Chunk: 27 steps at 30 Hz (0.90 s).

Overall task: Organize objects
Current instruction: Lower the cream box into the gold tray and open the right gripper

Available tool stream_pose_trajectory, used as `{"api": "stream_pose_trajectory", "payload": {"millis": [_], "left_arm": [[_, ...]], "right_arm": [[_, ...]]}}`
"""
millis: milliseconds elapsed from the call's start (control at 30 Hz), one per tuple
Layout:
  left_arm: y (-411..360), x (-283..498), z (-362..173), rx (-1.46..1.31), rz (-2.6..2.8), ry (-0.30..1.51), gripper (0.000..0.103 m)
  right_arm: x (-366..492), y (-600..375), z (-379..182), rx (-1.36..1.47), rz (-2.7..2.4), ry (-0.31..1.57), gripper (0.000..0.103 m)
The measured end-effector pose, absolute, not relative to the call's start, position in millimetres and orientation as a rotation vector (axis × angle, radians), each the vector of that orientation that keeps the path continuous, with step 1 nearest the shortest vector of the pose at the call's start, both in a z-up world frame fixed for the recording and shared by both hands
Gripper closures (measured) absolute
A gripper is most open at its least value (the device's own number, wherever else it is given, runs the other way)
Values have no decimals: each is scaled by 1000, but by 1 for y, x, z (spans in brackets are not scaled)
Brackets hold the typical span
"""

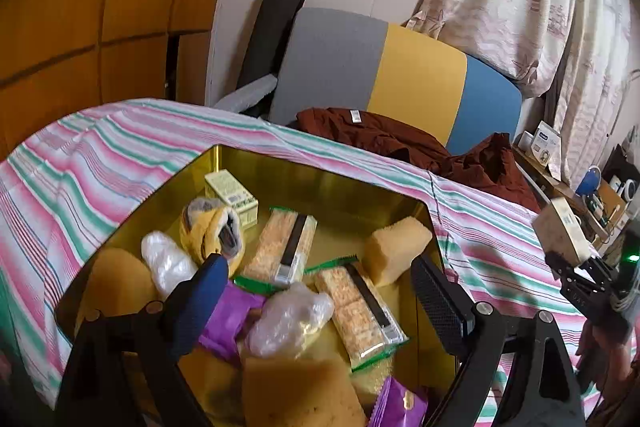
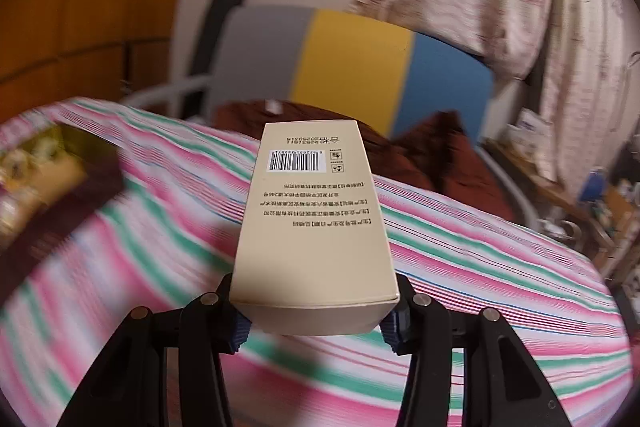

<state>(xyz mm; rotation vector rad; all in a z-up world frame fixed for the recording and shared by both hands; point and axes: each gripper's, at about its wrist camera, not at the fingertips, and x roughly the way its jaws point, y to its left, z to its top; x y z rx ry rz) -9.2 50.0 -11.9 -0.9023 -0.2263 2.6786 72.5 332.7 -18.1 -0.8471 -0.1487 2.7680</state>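
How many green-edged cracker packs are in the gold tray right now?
2. One cracker pack lies mid-tray; the other cracker pack lies nearer the camera, right of it. More could be hidden under the sponges and bags.

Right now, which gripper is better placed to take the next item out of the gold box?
Left. The left gripper hangs open directly over the gold box and its snacks. The right gripper is already shut on a beige carton, off over the striped cloth.
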Motion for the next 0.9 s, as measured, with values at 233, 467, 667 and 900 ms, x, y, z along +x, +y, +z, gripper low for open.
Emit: {"api": "stream_pose_trajectory", "payload": {"millis": [233,467,667,900], "left_arm": [[43,0,-14,-915,2688,-232,4],[29,7,-15,-922,2726,-216,1],[13,13,-19,-958,2750,-238,0],[2,15,-22,-993,2736,-303,0]], "right_arm": [[47,248,3,-923,3013,-8,52],[1,166,10,-1094,3135,13,53],[-42,133,0,-1232,3083,-54,53],[-87,125,-19,-1334,2966,-68,52]]}}
